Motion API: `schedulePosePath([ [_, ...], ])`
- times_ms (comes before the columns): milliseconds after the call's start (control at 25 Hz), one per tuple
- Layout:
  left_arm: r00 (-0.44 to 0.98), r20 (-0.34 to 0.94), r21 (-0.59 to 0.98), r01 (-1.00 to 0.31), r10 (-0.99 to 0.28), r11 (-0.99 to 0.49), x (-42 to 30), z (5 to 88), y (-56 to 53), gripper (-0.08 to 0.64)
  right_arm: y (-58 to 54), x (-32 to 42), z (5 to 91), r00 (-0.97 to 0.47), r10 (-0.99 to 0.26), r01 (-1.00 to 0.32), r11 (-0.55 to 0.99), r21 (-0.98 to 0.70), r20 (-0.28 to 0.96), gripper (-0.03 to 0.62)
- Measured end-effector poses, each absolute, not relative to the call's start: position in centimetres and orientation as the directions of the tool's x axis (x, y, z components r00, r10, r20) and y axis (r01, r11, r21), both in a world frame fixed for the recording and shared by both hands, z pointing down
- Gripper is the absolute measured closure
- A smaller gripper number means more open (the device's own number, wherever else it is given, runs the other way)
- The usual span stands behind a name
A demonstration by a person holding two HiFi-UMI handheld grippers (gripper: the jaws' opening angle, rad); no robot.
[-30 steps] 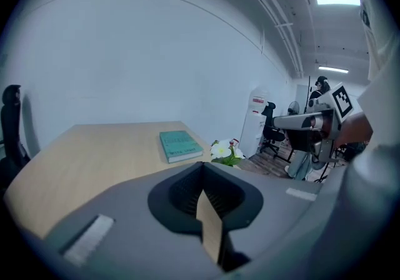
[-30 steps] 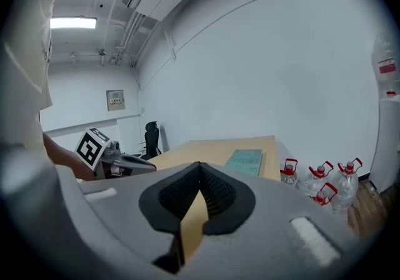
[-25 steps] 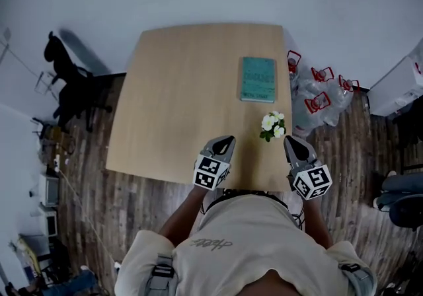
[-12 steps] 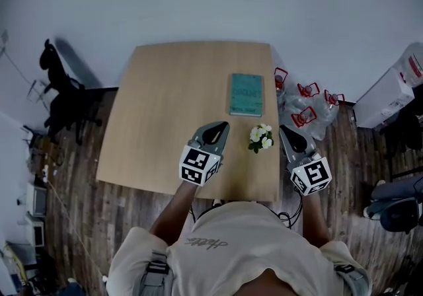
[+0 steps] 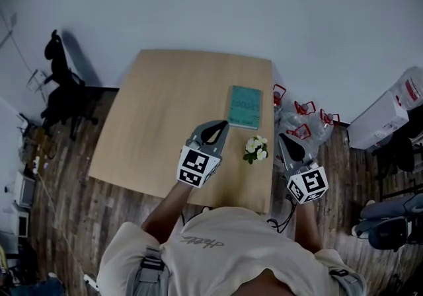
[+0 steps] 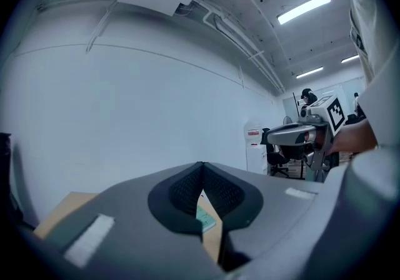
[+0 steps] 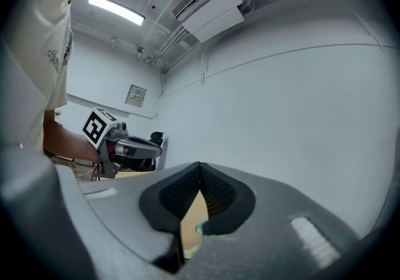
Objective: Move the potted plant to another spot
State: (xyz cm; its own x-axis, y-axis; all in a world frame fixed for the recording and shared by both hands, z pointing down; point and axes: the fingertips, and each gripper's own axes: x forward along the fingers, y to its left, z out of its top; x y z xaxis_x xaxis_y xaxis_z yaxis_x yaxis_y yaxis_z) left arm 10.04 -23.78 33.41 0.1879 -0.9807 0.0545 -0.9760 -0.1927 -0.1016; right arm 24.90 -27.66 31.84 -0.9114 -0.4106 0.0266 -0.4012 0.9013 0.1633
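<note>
Pale wooden table with rounded corners [image 5: 165, 116], mostly bare. Toward its right edge, a flat teal rectangular book [image 5: 244, 107]. Nearer the person, close to the book but apart from it, a small potted plant with white flowers [image 5: 255, 148], standing upright.

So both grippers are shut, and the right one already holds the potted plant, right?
Not quite: both are shut, but the right gripper is empty. The head view shows the potted plant on the table, apart from it, between it and the left gripper.
</note>
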Motion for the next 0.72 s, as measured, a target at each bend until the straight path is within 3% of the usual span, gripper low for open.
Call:
schedulePosePath([
  [360, 0.162, 0.025, -0.075, -0.984, -0.986, -0.164, 8.7, 31.9, -22.6, 0.543, -27.2, 25.9, 32.8, -0.891, -0.452, -0.444, 0.886, 0.13, 0.038, 0.591],
  [720, 0.182, 0.141, -0.062, -0.979, -0.973, -0.193, 8.6, 36.5, -22.7, 0.543, -26.8, 27.6, 35.2, -0.864, -0.502, -0.502, 0.865, 0.03, 0.043, 0.591],
])
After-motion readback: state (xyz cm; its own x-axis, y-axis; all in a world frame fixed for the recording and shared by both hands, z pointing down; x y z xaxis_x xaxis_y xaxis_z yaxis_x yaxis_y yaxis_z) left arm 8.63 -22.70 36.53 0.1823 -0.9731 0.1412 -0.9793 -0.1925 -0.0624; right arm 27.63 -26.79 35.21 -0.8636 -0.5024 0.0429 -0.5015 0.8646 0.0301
